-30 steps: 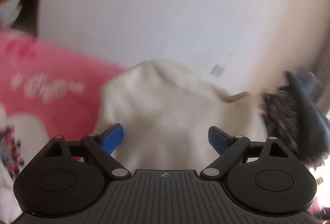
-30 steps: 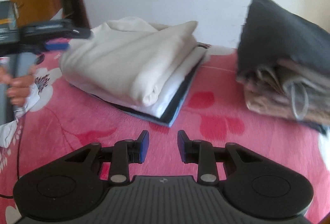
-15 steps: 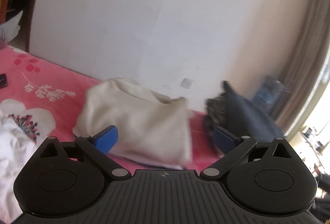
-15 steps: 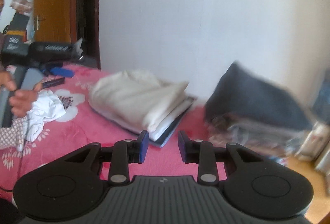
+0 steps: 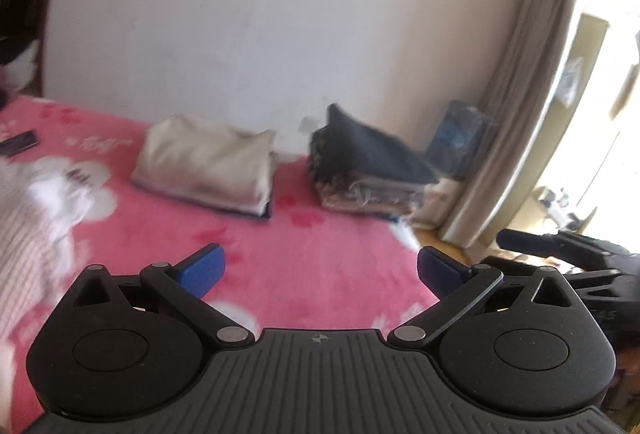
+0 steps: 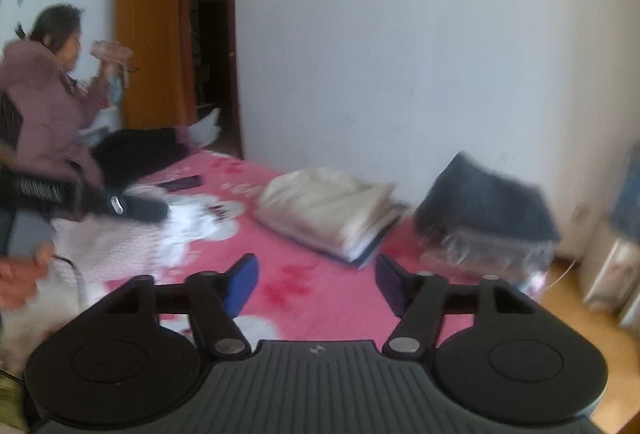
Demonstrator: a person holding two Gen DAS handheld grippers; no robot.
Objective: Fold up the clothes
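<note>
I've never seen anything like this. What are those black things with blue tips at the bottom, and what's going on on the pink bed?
There is no robot: a person holds a two-finger gripper in each hand, each carrying its own camera. One picture looks along the left gripper, the other along the right gripper. Both are open and hold nothing. On the pink bedspread lie a folded cream pile, a dark folded stack and unfolded white clothing at the left. The images are blurred.

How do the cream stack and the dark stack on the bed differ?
The cream stack is pale, lies nearer the bed's middle, and has a flat top. The dark stack has a navy top piece tilted up toward the wall and sits at the bed's edge. Both are folded and rest on the pink blanket.
</note>
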